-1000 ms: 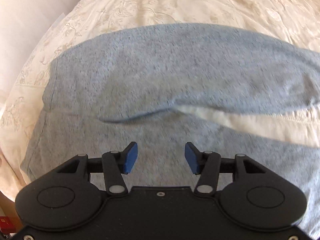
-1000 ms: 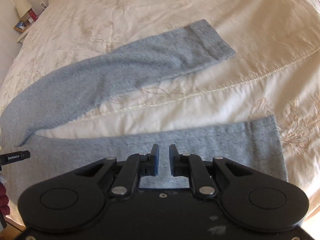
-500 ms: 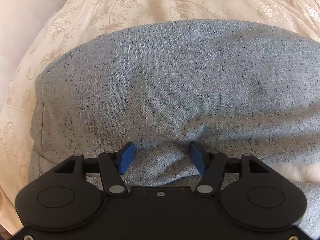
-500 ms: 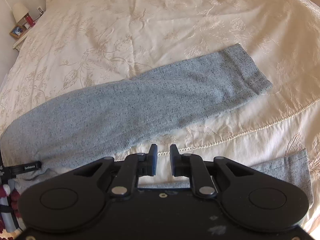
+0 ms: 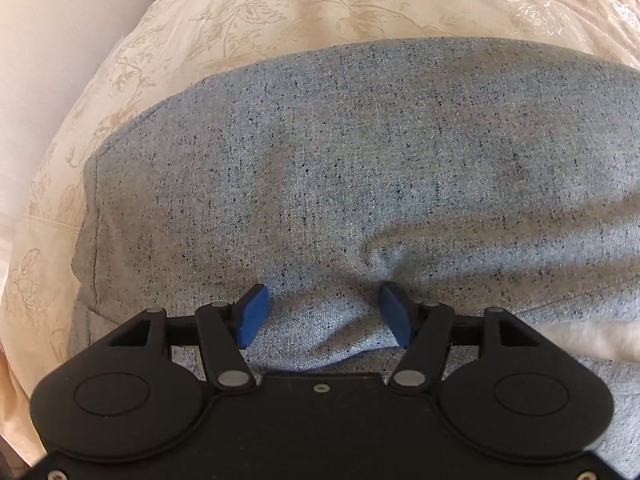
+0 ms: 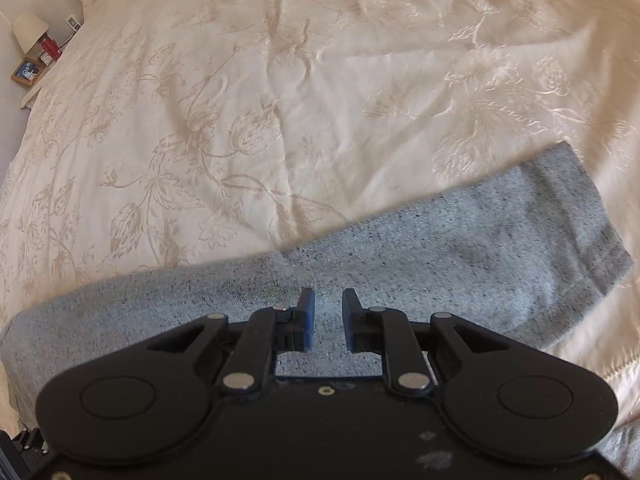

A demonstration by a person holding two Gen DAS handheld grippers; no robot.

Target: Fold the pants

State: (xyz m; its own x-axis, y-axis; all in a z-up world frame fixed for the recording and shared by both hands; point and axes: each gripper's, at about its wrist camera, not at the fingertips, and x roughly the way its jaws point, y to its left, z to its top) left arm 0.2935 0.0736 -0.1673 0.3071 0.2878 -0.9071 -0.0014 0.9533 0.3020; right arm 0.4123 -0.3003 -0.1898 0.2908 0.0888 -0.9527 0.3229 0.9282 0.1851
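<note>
Grey speckled pants (image 5: pixel 360 184) lie spread on a cream bedspread (image 5: pixel 320 8). In the left wrist view the waist and seat fill the frame. My left gripper (image 5: pixel 324 316) is open, its blue pads pressed down on the cloth near the crotch, with a raised fold of fabric between them. In the right wrist view one pant leg (image 6: pixel 460 248) runs from lower left to its cuff (image 6: pixel 592 232) at the right. My right gripper (image 6: pixel 329 320) hovers over that leg with jaws narrowly apart and nothing between them.
The cream floral bedspread (image 6: pixel 280 100) stretches far ahead of the right gripper. A bedside table with a lamp (image 6: pixel 28 30) and a photo frame (image 6: pixel 26 72) stands at the far left corner. A strip of the other leg (image 6: pixel 620 448) shows at the bottom right.
My left gripper has come down onto the pants and pushed up a fold between its pads. My right gripper has moved forward from the near leg over to the far leg.
</note>
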